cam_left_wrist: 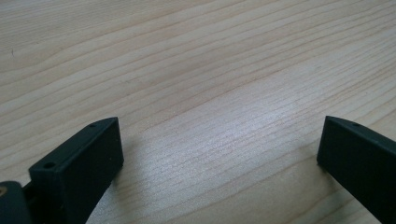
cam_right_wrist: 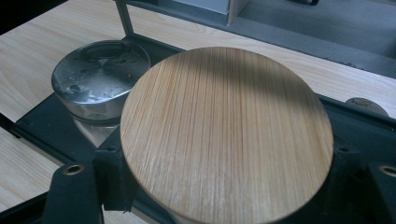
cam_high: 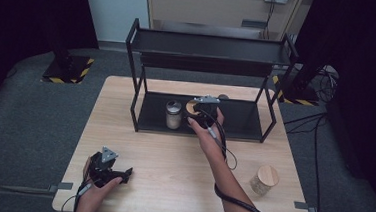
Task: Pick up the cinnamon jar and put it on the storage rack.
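The right gripper [cam_high: 202,108] is clamping a jar [cam_right_wrist: 226,135] with a round bamboo lid, its jaws pressing on either side just below the lid's rim. It is holding the jar over the lower shelf of the black rack [cam_high: 245,121] at the desk's far edge, just beside a second jar with a metal lid [cam_high: 173,114] standing on that shelf, left of centre. Whether the held jar's base is touching the shelf yet I cannot tell.

A third jar, also bamboo-lidded [cam_high: 264,179], is standing near the desk's right front corner, well apart from the rack.

The left gripper [cam_high: 107,169] is resting near the desk's [cam_high: 172,155] left front corner, jaws spread wide with nothing but bare wood between them.

The jar is likely glass under its wooden lid: stiff, smooth-walled, rather slippery and breakable if knocked against the metal rack or its neighbour. The lid may simply be sitting loose, so gripping the body just under the lid, as here, is looking safer than pinching the lid itself. Keeping it upright and lowering it gently seems wise.
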